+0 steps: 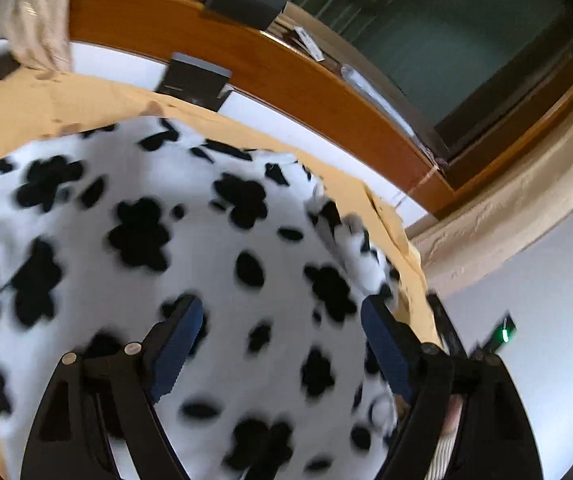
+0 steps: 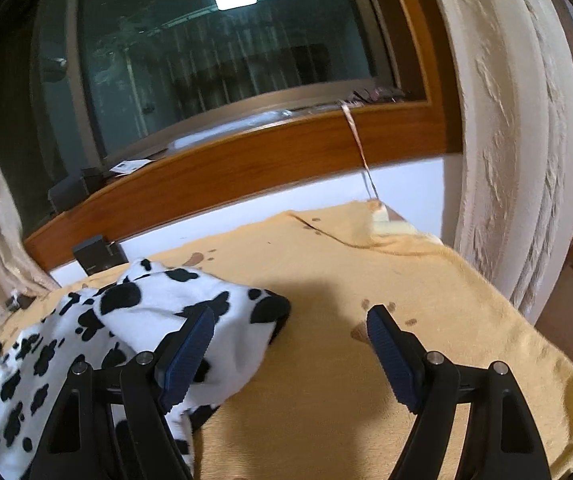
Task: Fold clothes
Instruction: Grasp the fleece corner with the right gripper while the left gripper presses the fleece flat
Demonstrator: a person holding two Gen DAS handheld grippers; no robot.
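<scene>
Hovering with its jaws spread wide and nothing between them, the left tool (image 1: 280,320) hangs over the black-spotted white garment (image 1: 190,240), which spreads beneath and ahead of it on the yellow blanket (image 1: 46,100). The right tool (image 2: 288,326) is likewise spread and empty, its left pad (image 2: 186,354) over the garment's near edge (image 2: 158,312) and bare blanket under its right pad. Beyond both tools run a wooden window sill (image 2: 246,164), dark glass (image 2: 222,64) and cream curtains (image 2: 518,140).
</scene>
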